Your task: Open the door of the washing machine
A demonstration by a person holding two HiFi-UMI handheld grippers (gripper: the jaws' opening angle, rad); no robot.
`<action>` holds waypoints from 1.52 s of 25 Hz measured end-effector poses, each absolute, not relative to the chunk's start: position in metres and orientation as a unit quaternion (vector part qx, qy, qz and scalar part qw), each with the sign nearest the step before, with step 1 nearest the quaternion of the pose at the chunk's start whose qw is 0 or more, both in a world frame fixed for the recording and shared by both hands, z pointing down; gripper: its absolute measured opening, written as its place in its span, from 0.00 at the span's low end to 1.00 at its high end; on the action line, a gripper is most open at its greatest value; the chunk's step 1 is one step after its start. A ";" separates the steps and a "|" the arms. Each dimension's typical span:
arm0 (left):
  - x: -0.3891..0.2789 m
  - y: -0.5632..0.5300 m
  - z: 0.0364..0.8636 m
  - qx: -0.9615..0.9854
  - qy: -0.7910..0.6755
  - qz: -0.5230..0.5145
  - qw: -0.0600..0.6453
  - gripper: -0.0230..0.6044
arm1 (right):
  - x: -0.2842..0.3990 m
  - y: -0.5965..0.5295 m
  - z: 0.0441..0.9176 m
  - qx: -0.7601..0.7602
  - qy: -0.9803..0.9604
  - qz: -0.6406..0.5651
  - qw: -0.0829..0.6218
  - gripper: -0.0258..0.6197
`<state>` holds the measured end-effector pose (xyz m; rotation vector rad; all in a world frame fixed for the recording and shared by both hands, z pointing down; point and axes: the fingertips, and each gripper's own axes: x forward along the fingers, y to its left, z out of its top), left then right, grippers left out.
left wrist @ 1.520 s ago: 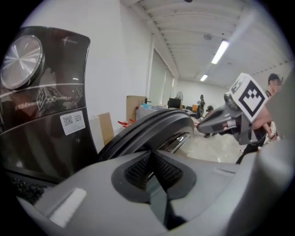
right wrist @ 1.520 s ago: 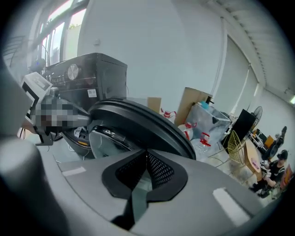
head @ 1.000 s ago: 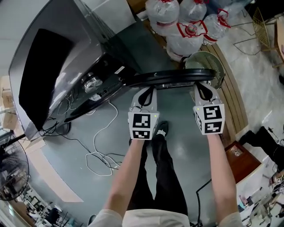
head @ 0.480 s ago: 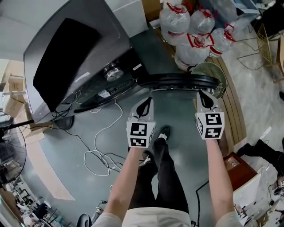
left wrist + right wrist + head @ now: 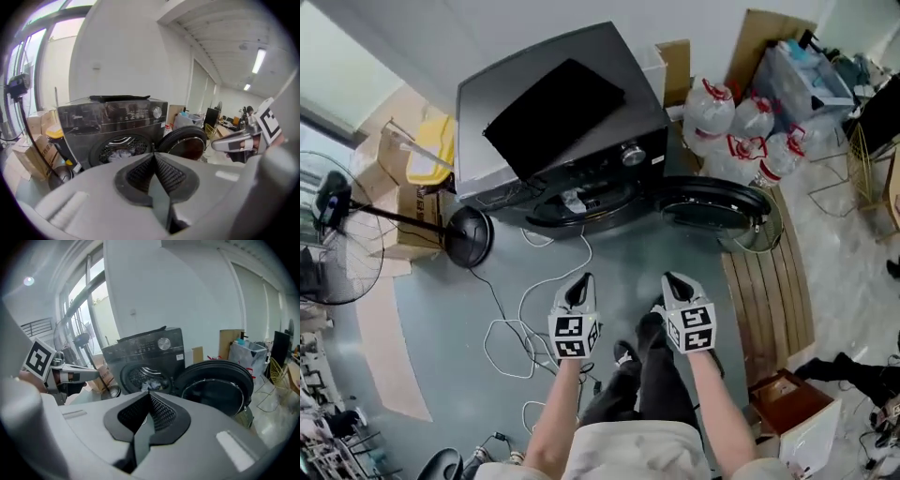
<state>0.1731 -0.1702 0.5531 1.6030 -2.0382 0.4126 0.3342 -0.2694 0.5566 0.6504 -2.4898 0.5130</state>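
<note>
Both claws are pinched fully together with nothing between them. The left gripper (image 5: 584, 279) and the right gripper (image 5: 668, 278) hang side by side, a little apart, over the grey floor (image 5: 441, 319) in front of the person's legs (image 5: 642, 375). They are well back from the machine and touch nothing. In each gripper's own view the dark ribbed pads (image 5: 168, 176) meet in a closed seam.

The washing machine (image 5: 633, 108) stands at the wall edge of the floor, with a flat black sheet (image 5: 553, 108) lying on its top. Its door (image 5: 712, 202) is already open, swung wide toward the water jugs. The drum (image 5: 123, 149) is exposed, and a pale bundle of laundry (image 5: 151, 372) lies in it; which pieces make it up I cannot tell.

Several big clear water jugs (image 5: 741, 131) with red caps crowd the floor just beside the machine, near the wall. A clear plastic crate (image 5: 811, 80) behind them holds things too small to make out. On the machine's other side a cardboard box (image 5: 398, 216) carries a yellow lidded thing (image 5: 431, 155), with a standing fan (image 5: 333, 234) near it. A white cable (image 5: 525, 319) loops over the floor between the machine and the left gripper, and a slatted wooden board (image 5: 769, 300) lies below the open door
</note>
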 end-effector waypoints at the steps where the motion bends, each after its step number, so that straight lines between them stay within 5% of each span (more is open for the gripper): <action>1: 0.177 -0.150 0.544 0.588 -0.751 0.149 0.259 0.13 | 0.330 -0.251 0.542 0.234 -0.919 0.188 0.254 0.04; 12: 0.205 -0.026 0.453 0.579 -0.769 0.084 0.258 0.13 | 0.317 -0.119 0.432 0.198 -0.941 0.153 0.229 0.04; 38: 0.205 0.009 0.427 0.609 -0.755 0.043 0.239 0.13 | 0.324 -0.090 0.426 0.210 -0.943 0.151 0.210 0.04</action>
